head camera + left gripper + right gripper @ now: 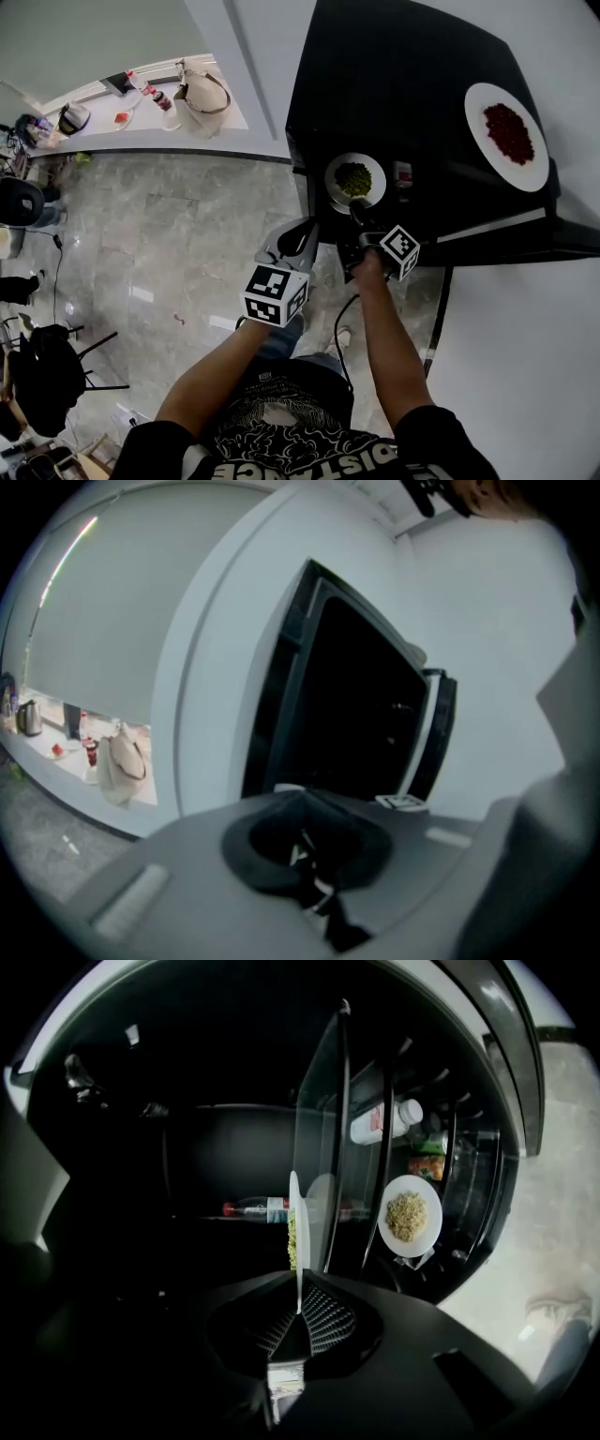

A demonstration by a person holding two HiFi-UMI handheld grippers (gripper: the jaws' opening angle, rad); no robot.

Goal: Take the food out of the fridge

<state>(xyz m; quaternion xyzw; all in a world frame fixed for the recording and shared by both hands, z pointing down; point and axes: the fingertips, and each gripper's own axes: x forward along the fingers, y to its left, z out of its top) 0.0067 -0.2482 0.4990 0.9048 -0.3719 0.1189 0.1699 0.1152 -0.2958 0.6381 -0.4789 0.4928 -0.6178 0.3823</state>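
The black fridge [403, 75] stands open in front of me. On a shelf inside lies a white plate [333, 180] of green food [353, 178]. My right gripper [357, 210] reaches in and is shut on the near rim of that plate. In the right gripper view the plate [293, 1213] shows edge-on, pinched between the ribbed pads [323, 1321]. My left gripper [294, 236] hangs outside the fridge, just left of its opening, shut and holding nothing. In the left gripper view the left gripper [302, 808] points at the fridge's dark opening [361, 705].
A plate of red food [507, 134] lies at the upper right. Inside the fridge are a plate of yellowish food [410, 1215], a lying bottle [251, 1208], a white bottle [382, 1121] and a glass shelf [323, 1138]. A counter with a bag [202, 98] stands far left.
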